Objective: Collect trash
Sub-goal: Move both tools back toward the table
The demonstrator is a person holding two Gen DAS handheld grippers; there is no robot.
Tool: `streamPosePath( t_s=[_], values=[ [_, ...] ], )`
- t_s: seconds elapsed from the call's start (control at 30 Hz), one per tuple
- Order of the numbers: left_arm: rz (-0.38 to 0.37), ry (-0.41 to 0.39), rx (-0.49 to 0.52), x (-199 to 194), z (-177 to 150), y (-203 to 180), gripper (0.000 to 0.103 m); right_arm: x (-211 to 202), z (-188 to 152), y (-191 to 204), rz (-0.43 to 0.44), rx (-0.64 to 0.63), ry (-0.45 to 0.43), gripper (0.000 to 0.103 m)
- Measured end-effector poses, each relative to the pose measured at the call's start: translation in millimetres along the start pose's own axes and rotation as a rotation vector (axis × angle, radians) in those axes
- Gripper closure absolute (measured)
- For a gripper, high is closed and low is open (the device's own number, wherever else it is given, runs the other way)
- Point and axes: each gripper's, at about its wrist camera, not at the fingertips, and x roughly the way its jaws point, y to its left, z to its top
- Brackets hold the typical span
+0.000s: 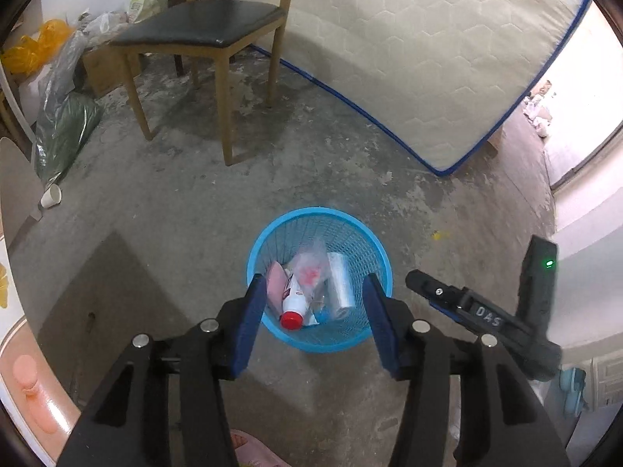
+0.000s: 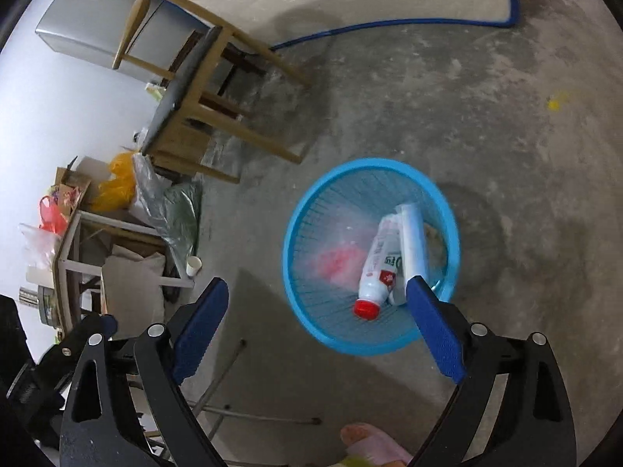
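Trash sits in the blue mesh basket on the floor, directly beyond the left claw: a red-capped white bottle, clear plastic bag and white roll. Both claws gape wide, holding nothing; the right claw hovers above. Likely slip: overlooking the paper cup far left, or nudging the light basket over.

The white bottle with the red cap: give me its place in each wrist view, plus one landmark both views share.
Left wrist view: white bottle with the red cap lies in the blue basket, bottom centre, between the open left gripper fingers, cap toward the camera.
Right wrist view: same bottle in the basket, right of centre, by the open right gripper.
Shared landmark: the wooden chair.
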Motion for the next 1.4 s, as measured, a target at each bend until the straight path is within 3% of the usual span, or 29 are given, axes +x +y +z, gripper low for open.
streamPosePath(
  t_s=[0.23, 0.4, 0.53, 0.63, 0.97, 1.4],
  values=[
    [0.015, -0.082, 0.04, -52, -11, 5, 0.049, -33, -23, -7, 0.011, -0.027, -0.041, 0.014],
    [0.014, -0.144, 0.062, -106, -35, 2, 0.04, -63, -36, 0, 0.016, -0.075, -0.082, 0.014],
    [0.01, -0.193, 0.064, -142, -64, 8, 0.035, -94, -52, 3, 0.126, -0.061, -0.084, 0.014],
    [0.043, -0.238, 0.012, -175, -92, 25, 0.033, -112, -65, 2, 0.199, -0.031, -0.062, 0.014],
    [0.114, -0.44, -0.169, -276, -163, 84, 0.023, -145, -108, 61, 0.226, -0.178, -0.015, 0.014],
    [0.23, -0.549, -0.425, -353, -254, 172, 0.02, -131, -171, 169, 0.282, -0.41, 0.12, 0.014]
  ],
)
